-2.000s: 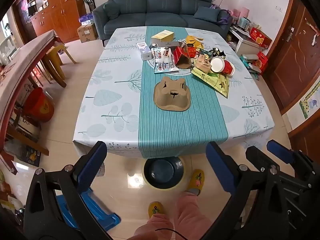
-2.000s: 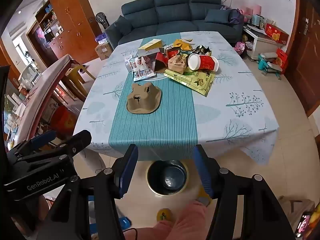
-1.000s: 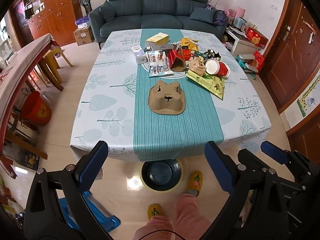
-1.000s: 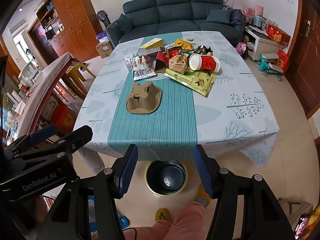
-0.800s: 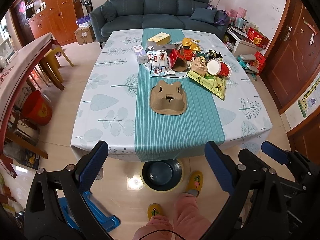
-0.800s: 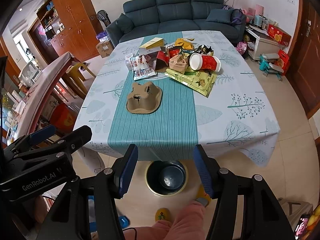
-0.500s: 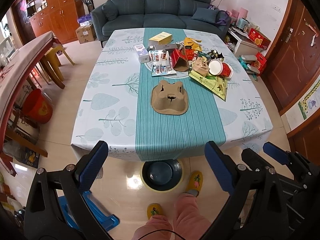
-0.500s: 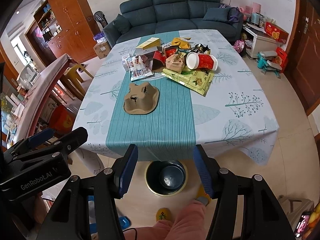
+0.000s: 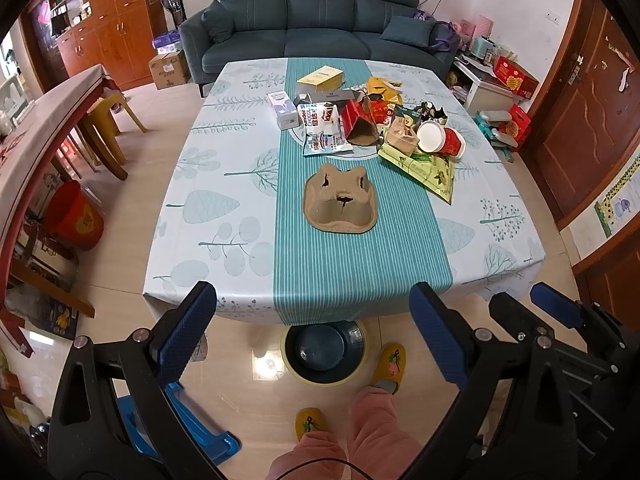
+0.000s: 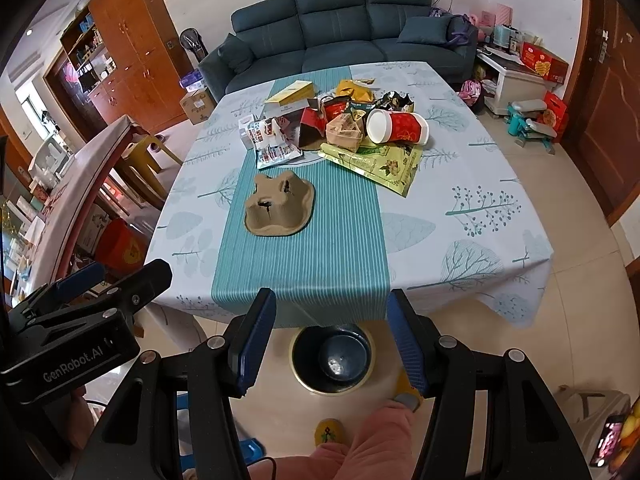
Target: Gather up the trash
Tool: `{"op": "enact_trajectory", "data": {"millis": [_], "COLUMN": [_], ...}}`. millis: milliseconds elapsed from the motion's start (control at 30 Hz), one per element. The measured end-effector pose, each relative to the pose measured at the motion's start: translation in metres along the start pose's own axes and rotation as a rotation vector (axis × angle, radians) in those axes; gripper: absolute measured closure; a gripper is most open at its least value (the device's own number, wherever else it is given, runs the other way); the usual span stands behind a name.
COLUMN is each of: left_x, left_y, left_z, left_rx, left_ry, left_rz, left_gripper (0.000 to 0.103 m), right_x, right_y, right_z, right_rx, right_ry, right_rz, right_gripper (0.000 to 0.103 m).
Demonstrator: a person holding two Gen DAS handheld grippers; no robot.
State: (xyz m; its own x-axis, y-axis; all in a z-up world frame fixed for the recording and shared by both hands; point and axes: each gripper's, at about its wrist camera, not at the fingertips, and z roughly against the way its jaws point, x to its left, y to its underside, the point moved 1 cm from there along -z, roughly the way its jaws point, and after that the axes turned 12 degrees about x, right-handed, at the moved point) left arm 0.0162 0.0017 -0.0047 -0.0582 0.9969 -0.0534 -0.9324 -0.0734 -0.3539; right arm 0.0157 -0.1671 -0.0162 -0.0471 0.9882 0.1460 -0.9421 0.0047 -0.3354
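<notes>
**Trash waits on the desk, bin below**

The trash sits mid-desk: a pulp tray (image 9: 341,203) alone on the teal runner, nearest the person, with a red cup (image 9: 442,141), wrappers (image 9: 320,130) and boxes heaped just behind it. The bin (image 9: 324,350) stands on the floor under the near edge, likely so items can drop straight in. Both the left claw (image 9: 312,338) and the right claw (image 10: 329,346) hang wide and empty, well short of the desk (image 9: 208,208), apparently before a first reach.

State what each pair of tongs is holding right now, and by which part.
Nothing is held. The left tongs and the right tongs are both open and empty, above the floor, short of the table with its brown moulded-pulp cup carrier.
</notes>
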Motion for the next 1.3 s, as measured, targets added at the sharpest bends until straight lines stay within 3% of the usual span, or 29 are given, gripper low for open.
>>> {"op": "enact_trajectory", "data": {"millis": [433,733,1067,1300], "left_x": [0.004,0.015,0.023,0.008], "left_y": [-0.018,-0.038,-0.067,-0.103], "left_z": [0.007,0.005,-0.030,-0.090], "left_rx": [-0.034,-0.044,0.049,0.227], "left_ry": [0.052,0.090,0.090,0.130], "left_rz": [-0.004,0.052,0.085,0.104], "left_gripper": [0.007,0.007,0.007,0.007], "right_x": [-0.001,-0.008,-0.030,-0.062], "right_y": [-0.013,-0.024,-0.059,-0.109], "right_z": [0.022,0.025,-0.004,-0.042], "right_rx": [-0.060,-0.071,-0.018,0.044], "right_ry": [0.034,0.038,-0.002,-0.038], "right_rz": [-0.025,-0.046,-0.056,-0.041], "right_gripper": [0.044,0.044,0.044,0.044]}}
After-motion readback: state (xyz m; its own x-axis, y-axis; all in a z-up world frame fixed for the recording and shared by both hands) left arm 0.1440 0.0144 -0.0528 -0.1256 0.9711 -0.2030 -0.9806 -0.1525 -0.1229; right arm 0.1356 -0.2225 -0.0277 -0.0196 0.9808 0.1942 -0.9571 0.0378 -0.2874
